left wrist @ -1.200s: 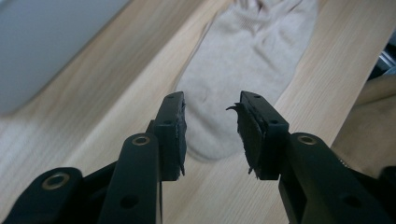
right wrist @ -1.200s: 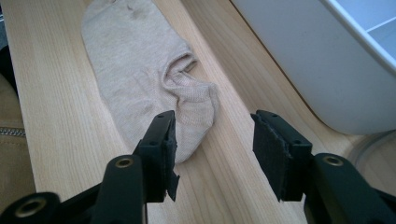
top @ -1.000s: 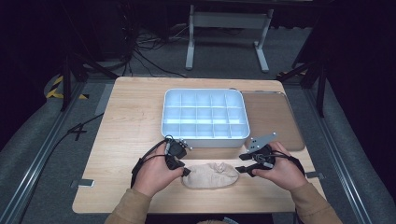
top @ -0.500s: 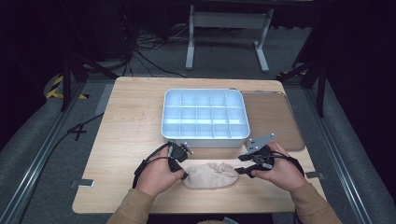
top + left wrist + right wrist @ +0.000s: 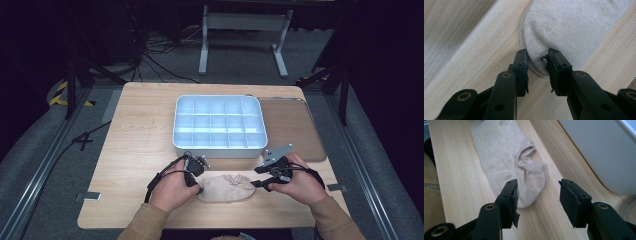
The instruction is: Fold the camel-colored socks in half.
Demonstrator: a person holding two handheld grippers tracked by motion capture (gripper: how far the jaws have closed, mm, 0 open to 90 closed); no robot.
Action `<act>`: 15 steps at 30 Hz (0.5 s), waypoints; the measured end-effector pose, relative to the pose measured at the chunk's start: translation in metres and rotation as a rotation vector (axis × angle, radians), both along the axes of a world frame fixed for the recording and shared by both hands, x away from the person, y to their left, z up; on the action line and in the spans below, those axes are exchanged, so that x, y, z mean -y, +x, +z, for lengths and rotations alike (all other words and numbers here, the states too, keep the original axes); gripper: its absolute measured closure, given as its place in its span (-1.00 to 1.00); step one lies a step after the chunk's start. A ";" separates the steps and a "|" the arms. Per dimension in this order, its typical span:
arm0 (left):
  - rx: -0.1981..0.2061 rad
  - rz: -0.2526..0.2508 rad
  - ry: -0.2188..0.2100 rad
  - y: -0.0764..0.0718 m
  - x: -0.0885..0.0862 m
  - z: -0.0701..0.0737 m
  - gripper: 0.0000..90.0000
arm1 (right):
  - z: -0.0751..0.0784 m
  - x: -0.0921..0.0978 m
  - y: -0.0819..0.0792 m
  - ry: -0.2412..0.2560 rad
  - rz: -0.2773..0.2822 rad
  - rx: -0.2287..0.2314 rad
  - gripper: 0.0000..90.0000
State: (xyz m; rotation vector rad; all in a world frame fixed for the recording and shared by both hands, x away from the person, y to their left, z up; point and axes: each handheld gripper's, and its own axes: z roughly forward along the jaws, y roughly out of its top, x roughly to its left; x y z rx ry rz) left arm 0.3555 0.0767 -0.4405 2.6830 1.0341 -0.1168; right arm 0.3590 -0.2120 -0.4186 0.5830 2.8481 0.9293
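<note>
A beige ankle sock [image 5: 226, 187] lies flat near the table's front edge, between the person's two hands. My left gripper [image 5: 198, 189] is at the sock's left end. In the left gripper view the sock [image 5: 564, 27] bunches between the jaws, and the left gripper [image 5: 537, 65] is shut on that fold. My right gripper [image 5: 258, 184] is at the sock's right end. In the right gripper view the right gripper [image 5: 537, 195] stands open just above the wood. The sock's cuff end [image 5: 529, 182] reaches in beside its left jaw, apart from the right one.
A white tray [image 5: 218, 145] with several empty compartments stands just behind the sock, and its wall [image 5: 596, 152] is close to my right gripper. A brown mat [image 5: 292, 127] lies to the tray's right. Bare wooden table [image 5: 135, 135] spreads to the left.
The left gripper has edged a little right and forward onto the sock's left end. The right gripper has hardly moved.
</note>
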 end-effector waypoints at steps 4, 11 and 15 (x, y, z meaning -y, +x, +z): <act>-0.006 -0.007 -0.009 -0.002 0.003 0.000 0.85 | -0.001 -0.003 -0.002 -0.023 0.011 -0.007 0.22; 0.007 0.001 -0.023 -0.003 0.005 0.001 0.90 | -0.010 -0.014 -0.008 -0.041 0.027 -0.049 0.57; 0.009 0.017 -0.045 -0.004 0.002 0.007 0.90 | -0.017 -0.020 -0.010 -0.040 0.016 -0.055 0.73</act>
